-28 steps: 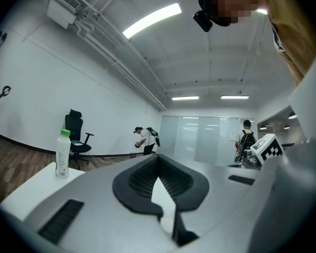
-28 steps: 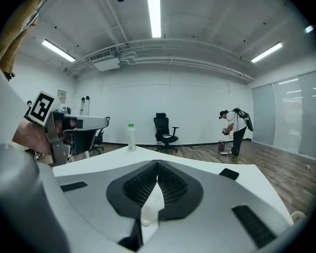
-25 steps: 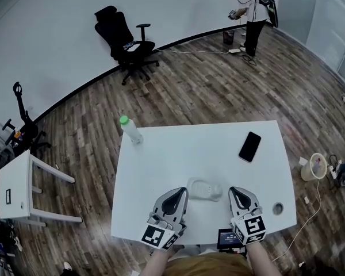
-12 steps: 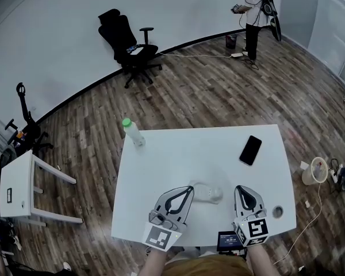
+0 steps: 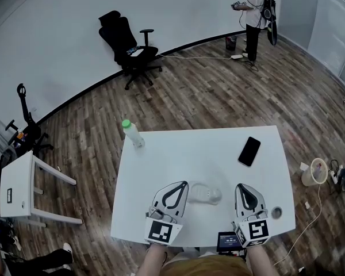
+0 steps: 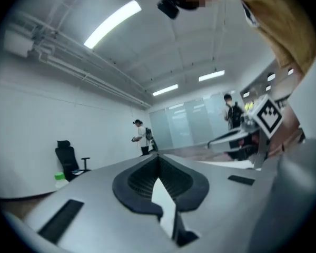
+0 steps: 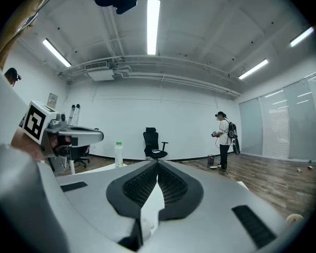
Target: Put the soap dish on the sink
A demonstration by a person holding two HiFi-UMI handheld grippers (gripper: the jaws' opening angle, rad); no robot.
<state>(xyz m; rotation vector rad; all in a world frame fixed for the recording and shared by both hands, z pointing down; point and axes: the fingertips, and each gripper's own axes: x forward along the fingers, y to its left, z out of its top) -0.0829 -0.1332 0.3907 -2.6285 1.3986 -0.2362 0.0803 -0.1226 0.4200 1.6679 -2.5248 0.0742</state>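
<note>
Watching the soap dish [image 5: 204,193], I am seeing it lying pale, rounded and oblong near the counter's [image 5: 201,148] six o'clock edge, between left tongs [image 5: 180,186] and right tongs [image 5: 245,187], both pressed together, pinching nothing.

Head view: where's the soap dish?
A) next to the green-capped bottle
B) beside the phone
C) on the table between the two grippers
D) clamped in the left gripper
C: the soap dish lies on the white table between the left gripper and the right gripper. Both have shut, empty jaws, and the dish is well away from the phone and the bottle.
</note>
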